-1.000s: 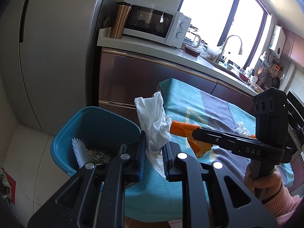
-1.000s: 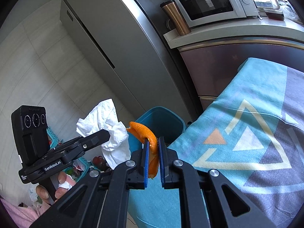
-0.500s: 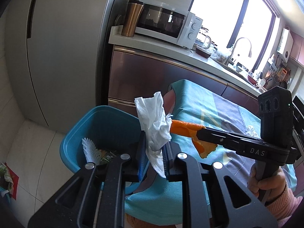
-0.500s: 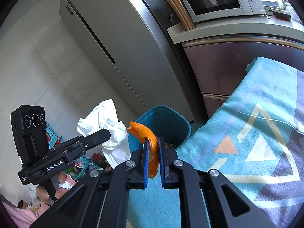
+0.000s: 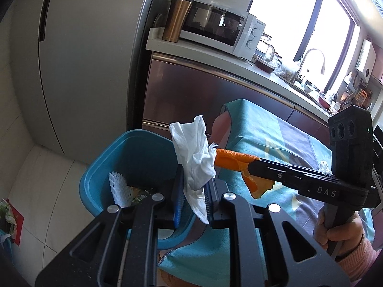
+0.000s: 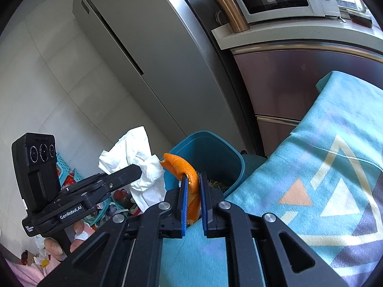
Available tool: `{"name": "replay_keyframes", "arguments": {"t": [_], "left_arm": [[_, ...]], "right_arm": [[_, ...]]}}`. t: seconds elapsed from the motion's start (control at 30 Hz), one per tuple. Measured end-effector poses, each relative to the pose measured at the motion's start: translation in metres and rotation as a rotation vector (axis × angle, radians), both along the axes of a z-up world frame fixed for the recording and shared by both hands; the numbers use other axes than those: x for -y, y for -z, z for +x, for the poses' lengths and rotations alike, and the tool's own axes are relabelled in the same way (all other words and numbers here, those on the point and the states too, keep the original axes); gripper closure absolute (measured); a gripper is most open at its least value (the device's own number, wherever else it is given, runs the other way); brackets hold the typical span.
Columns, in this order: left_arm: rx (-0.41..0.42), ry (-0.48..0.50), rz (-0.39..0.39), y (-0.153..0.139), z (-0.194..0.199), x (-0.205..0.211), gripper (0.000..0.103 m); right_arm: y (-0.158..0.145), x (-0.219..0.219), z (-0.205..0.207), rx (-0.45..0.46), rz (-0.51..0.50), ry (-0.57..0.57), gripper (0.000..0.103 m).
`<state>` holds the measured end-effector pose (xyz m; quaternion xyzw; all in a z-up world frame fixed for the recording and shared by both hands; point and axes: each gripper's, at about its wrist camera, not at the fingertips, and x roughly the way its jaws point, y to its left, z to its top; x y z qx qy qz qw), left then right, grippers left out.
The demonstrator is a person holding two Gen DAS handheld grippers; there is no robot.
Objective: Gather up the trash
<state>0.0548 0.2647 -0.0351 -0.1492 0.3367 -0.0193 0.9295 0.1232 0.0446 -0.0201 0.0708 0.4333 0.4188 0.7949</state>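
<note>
Both tongs loaded, heading for the bin. Left tongs [image 5: 194, 192] clamped on a crumpled white tissue [image 5: 195, 157]; most of it sticks up above the pads, a tail hangs below. Right tongs [image 6: 192, 199] squeezed shut on a strip of orange peel [image 6: 189, 179], which curls up and out past the tips. Peel and tissue sit just beside each other, maybe touching, can't tell.

Blue bin [image 5: 134, 148] stands on the floor off the corner of the table with the teal cloth [image 6: 311, 191], in front of the steel cabinet. Already has a white foam net and some scraps in it.

Both tongs tilt down so the loads can drop clear of the cloth edge. Tissue is roughly above the bin's near rim; peel looks short of the opening, over the cloth corner. Nothing released yet.
</note>
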Motion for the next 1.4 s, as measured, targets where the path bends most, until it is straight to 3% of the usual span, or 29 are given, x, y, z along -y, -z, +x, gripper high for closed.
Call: {"name": "replay_keyframes", "arguments": {"t": [1.4], "left_arm": [[-0.144,-0.101,0.030,0.058,0.060,-0.015,0.086]], "right_arm": [[0.035,-0.062,0.030,-0.021,-0.165,-0.050,0.094]]}}
